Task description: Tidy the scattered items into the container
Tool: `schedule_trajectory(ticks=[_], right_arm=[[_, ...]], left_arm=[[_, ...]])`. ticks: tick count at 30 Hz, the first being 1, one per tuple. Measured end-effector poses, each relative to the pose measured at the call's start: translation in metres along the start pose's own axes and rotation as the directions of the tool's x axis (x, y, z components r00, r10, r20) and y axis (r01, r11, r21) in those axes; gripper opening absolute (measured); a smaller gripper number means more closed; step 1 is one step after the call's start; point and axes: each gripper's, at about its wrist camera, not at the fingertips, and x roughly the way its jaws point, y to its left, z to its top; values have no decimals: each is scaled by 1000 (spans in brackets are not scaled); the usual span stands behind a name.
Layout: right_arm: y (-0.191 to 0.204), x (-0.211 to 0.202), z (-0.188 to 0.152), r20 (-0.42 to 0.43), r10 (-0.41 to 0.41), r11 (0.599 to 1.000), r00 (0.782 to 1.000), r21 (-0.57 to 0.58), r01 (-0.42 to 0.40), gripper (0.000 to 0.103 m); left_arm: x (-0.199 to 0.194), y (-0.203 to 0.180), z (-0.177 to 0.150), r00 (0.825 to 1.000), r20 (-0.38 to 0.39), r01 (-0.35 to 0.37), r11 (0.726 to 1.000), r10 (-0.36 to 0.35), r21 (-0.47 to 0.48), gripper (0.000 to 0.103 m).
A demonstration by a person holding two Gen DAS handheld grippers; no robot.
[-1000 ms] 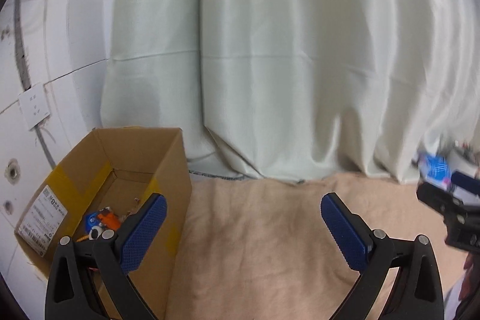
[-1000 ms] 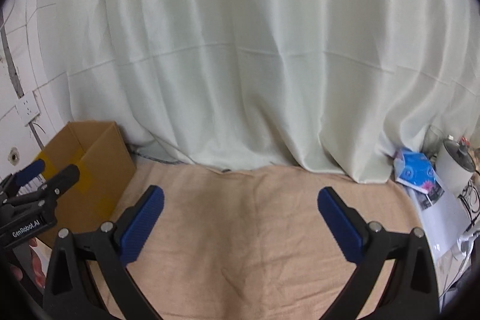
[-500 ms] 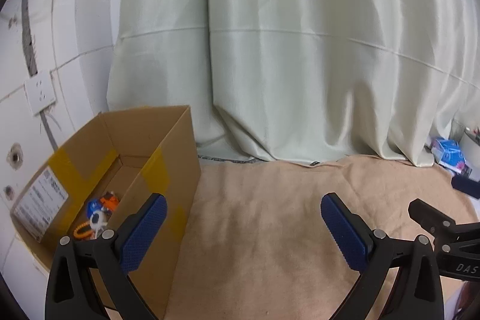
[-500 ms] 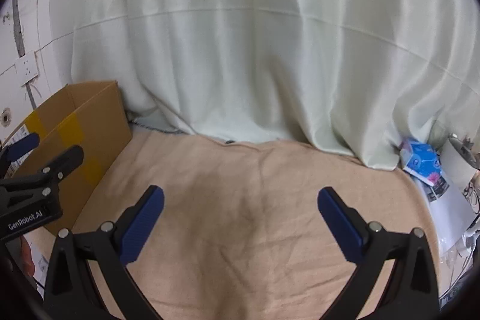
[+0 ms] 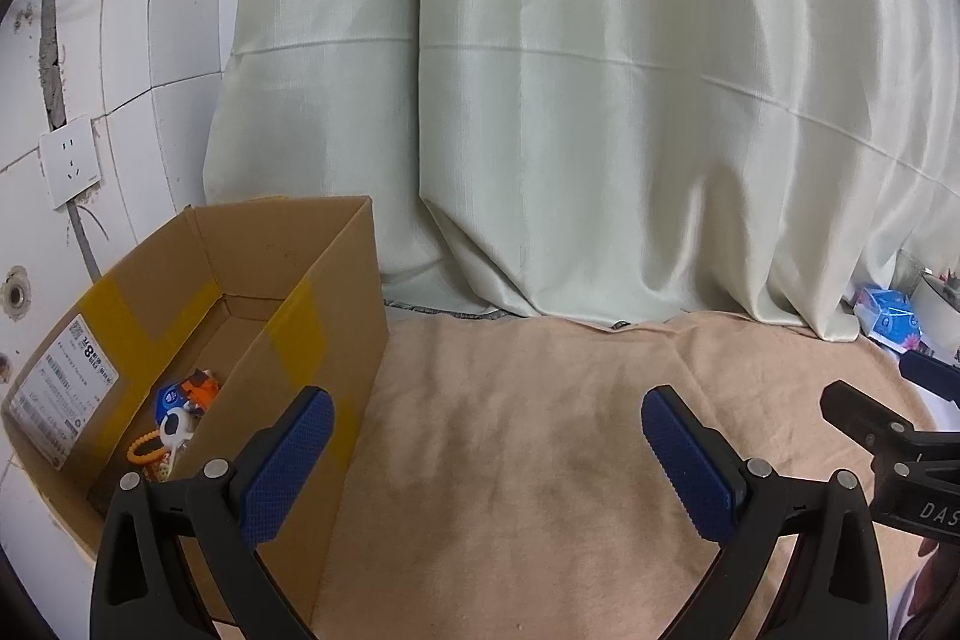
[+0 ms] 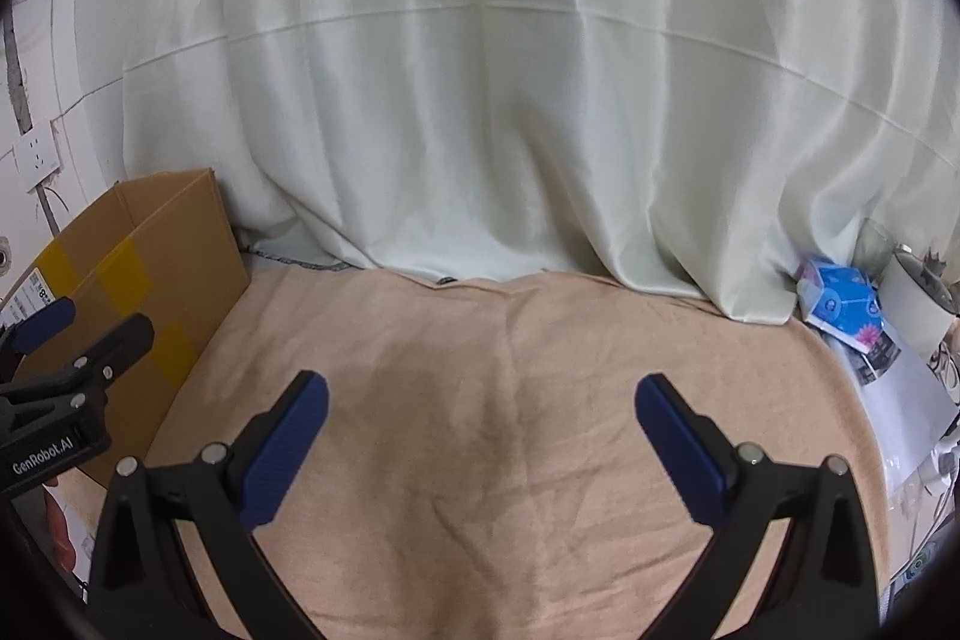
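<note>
Hovering above a tan cloth (image 5: 510,460) that covers the work surface, the left gripper (image 5: 487,451) has its blue-padded fingers (image 5: 288,466) spread wide apart with nothing between them. The right gripper (image 6: 482,439) hangs over the same cloth, its fingers (image 6: 681,448) equally splayed and empty. At the left edge of the cloth stands an open cardboard box (image 5: 354,292), patched with yellow tape and bearing a white shipping label on its left wall; in the left wrist view the gripper's left finger overlaps the box's near right wall. Down on the box floor, toward its near end, lies a small heap of toys (image 5: 174,424): a blue and orange piece, a white round one and an orange beaded ring, touching one another. The stretch of cloth between both pairs of fingers is bare. A pale green curtain (image 6: 480,100) hangs along the far side, its hem resting on the cloth. At the far right, just beside the curtain's edge, sits a blue tissue pack (image 6: 843,307), with a white pot (image 6: 918,304) to its right. A wall socket (image 5: 69,169) sits on the white tiles at the left, above the box.
</note>
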Motion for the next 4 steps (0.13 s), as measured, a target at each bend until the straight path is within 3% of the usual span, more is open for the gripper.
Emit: schedule_trajectory(ticks=[4], right_arm=[[1, -1, 2, 11, 7, 1000, 1000, -1, -7, 103]], left_arm=[[-3, 2, -1, 1000, 13, 22, 1000, -22, -15, 103]])
